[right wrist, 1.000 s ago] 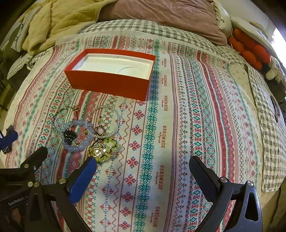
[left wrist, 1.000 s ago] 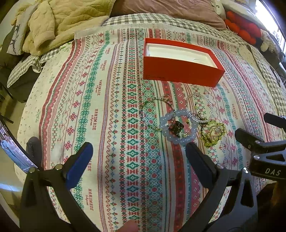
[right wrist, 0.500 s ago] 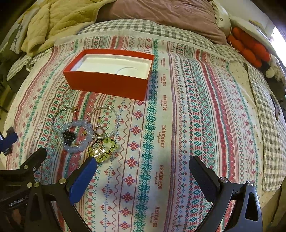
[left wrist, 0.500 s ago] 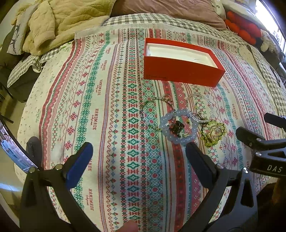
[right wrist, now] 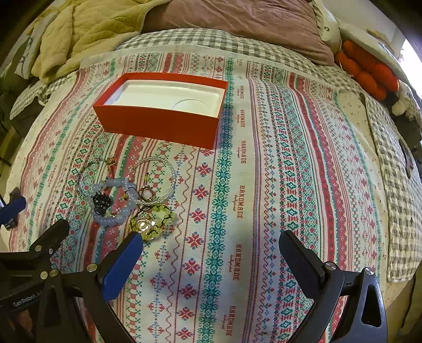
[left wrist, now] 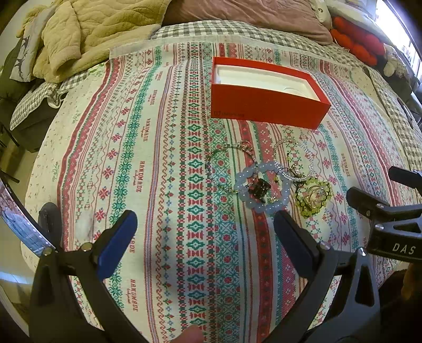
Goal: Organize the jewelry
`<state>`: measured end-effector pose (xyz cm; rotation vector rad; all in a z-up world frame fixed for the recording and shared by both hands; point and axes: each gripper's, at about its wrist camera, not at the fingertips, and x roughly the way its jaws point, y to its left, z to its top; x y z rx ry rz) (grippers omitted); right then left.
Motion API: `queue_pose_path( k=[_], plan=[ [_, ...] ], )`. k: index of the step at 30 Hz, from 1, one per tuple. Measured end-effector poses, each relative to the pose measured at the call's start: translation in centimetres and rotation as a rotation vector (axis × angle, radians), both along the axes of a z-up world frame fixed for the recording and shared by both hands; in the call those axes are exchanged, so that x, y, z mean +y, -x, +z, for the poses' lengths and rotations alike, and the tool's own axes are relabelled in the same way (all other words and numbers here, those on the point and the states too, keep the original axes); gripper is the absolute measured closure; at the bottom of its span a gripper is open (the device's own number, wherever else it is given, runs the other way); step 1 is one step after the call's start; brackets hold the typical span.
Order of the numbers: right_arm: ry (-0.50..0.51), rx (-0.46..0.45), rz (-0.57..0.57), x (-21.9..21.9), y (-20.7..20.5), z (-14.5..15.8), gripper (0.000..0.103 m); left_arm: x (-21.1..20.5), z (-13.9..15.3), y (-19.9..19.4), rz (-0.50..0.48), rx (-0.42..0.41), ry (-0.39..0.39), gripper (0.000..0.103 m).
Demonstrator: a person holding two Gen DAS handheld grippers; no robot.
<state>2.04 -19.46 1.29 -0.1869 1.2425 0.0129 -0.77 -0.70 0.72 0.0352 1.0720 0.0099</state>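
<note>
Left wrist view: left gripper spread wide, empty, above the striped patterned bedspread; tangled heap of beaded bracelets just ahead, right of centre.
Box: open red cardboard box with white liner beyond the heap, apparently ready to receive it.
Right wrist view: right gripper gaping, empty; heap forward-left, untouched.

Bare patterned cloth lay open right of the red box, tangled bracelets crowded just in front, blanket and pillow blocked behind.
</note>
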Motion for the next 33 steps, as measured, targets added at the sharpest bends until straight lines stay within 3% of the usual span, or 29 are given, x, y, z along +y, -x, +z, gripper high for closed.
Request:
queue_pose_path(
  k=[33],
  plan=[
    [-0.001,-0.004,-0.006,-0.04,-0.09,0.06,0.000,0.09,0.69,0.20,0.002,-0.033,0.004,0.000]
  ],
)
